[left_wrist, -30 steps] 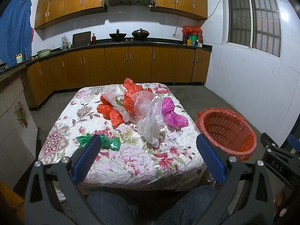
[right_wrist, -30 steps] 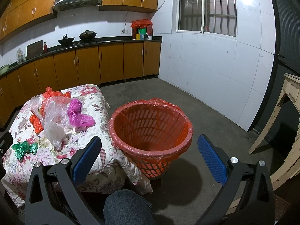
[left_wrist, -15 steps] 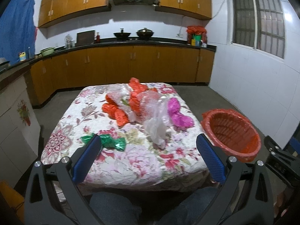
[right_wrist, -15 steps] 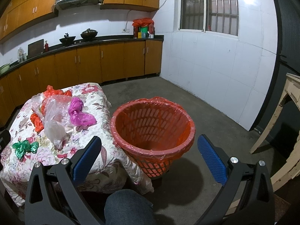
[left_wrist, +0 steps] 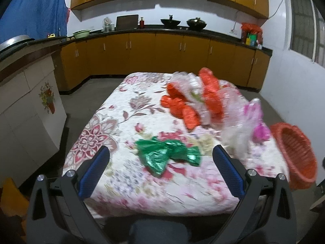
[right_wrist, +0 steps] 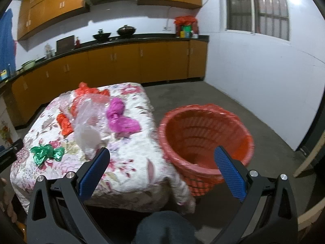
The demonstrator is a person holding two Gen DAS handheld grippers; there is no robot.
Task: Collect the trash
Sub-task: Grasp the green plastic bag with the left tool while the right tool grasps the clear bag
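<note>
Beside the table [right_wrist: 130, 185] — orange basket [right_wrist: 205, 134], nothing visible inside, both tongs [left_wrist: 160, 168] [right_wrist: 162, 167] wide, empty.

A crumpled green plastic bag [left_wrist: 167, 155] lies on the floral tablecloth. Orange, clear and pink bags [left_wrist: 205, 105] heap at its 1 o'clock. An orange lined basket [right_wrist: 205, 140] stands at 3 o'clock.

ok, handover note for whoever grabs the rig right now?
Left gripper: jaws open, empty, facing the green bag near the table's front edge.
Right gripper: jaws open, empty, aimed between table and basket.
Red bags, clear bags and pink bag lie piled on the table.
Basket stands on the floor at the table's right and looks empty.
Done: nothing binned.
Left: all bags.
</note>
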